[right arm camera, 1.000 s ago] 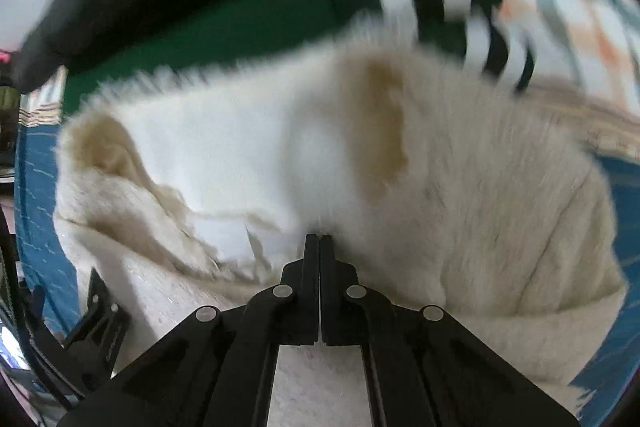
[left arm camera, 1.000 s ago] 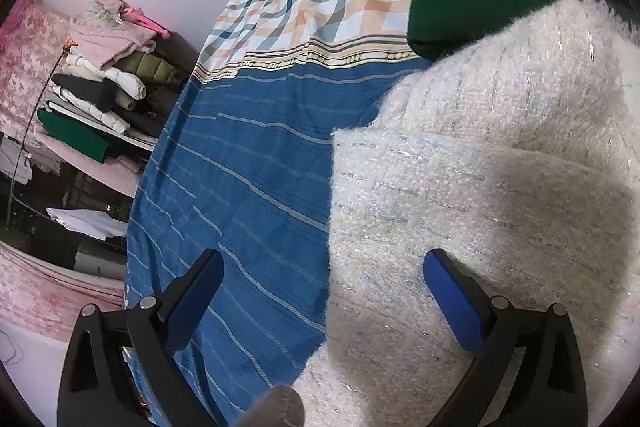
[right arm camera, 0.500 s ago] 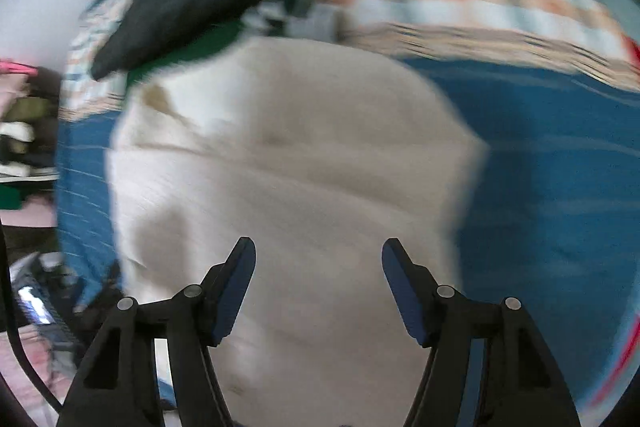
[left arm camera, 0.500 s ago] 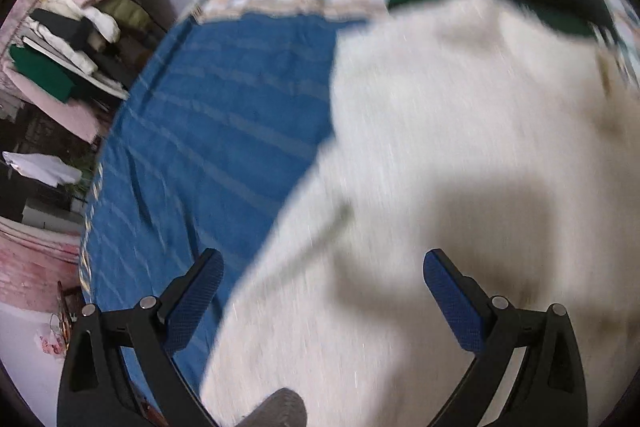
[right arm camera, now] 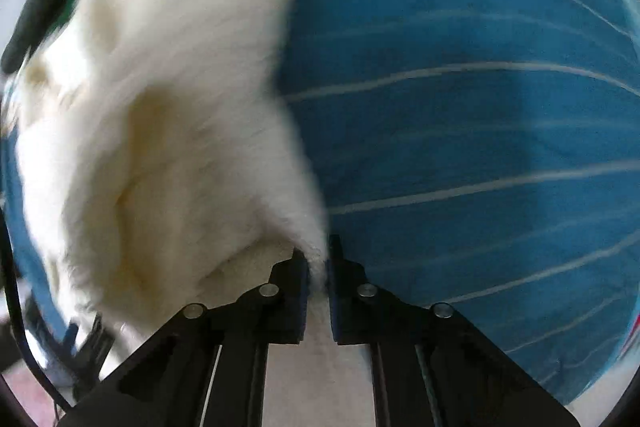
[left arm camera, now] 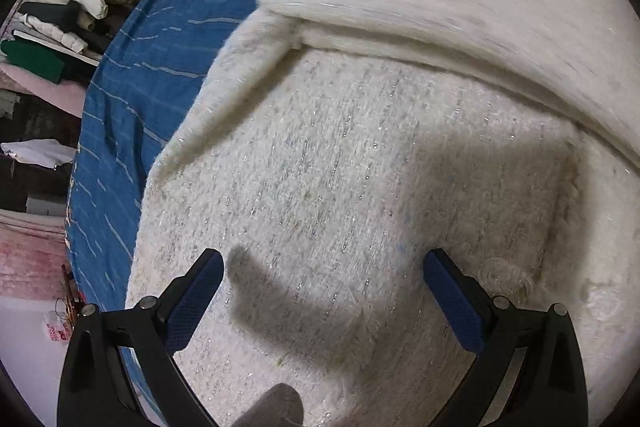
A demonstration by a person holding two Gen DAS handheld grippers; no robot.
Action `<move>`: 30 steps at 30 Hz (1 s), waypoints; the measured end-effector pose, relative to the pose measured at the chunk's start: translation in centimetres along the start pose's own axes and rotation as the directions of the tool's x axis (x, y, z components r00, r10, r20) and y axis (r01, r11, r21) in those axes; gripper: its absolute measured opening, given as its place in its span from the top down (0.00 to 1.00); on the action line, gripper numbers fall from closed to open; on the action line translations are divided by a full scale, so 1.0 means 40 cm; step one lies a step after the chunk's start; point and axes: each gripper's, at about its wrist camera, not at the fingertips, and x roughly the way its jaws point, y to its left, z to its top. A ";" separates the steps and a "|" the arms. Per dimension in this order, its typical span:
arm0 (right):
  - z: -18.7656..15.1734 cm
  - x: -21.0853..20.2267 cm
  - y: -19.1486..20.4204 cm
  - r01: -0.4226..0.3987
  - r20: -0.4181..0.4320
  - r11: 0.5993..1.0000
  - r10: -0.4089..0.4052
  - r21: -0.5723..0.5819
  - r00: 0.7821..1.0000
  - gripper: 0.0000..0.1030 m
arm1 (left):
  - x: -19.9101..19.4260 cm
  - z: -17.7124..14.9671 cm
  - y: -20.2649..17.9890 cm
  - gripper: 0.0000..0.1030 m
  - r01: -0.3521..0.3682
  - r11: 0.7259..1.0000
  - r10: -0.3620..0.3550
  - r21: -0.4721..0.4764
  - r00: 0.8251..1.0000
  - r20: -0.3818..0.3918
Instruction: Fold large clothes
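Here the right view is motion-blurred: the cream sweater [right arm camera: 168, 131] reads only as a fuzzy mass on the blue sheet [right arm camera: 480, 107], its edge pinched between the nearly closed right gripper [right arm camera: 318, 259]. The left view is sharper, showing the sweater's [left arm camera: 360, 167] folded-over layer, the left gripper [left arm camera: 320, 279] spread wide above it holding nothing, and stacked clothes [left arm camera: 64, 15] beyond the bed.

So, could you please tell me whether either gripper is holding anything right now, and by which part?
The right gripper pinches the fluffy cream knitted garment by its edge. The left gripper is open above the garment, holding nothing.
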 end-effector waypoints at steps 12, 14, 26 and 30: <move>-0.013 -0.072 -0.063 -0.111 -0.075 0.984 0.101 -0.142 0.992 0.27 | -0.083 -0.036 -0.044 0.00 -0.196 0.974 0.198 -0.115 0.980 0.005; -0.031 -0.098 -0.083 -0.081 -0.059 0.975 0.070 -0.205 0.996 0.15 | -0.155 -0.074 -0.073 0.00 -0.287 0.952 0.290 -0.102 0.957 0.012; -0.140 -0.187 -0.379 0.028 -0.076 0.955 -0.053 -0.294 0.996 0.14 | -0.493 -0.406 -0.454 0.00 -0.388 0.907 0.387 0.167 0.921 0.035; -0.171 -0.198 -0.538 0.044 -0.106 0.970 -0.072 -0.240 0.992 0.14 | -0.541 -0.456 -0.587 0.00 -0.314 0.918 0.307 0.244 0.949 0.068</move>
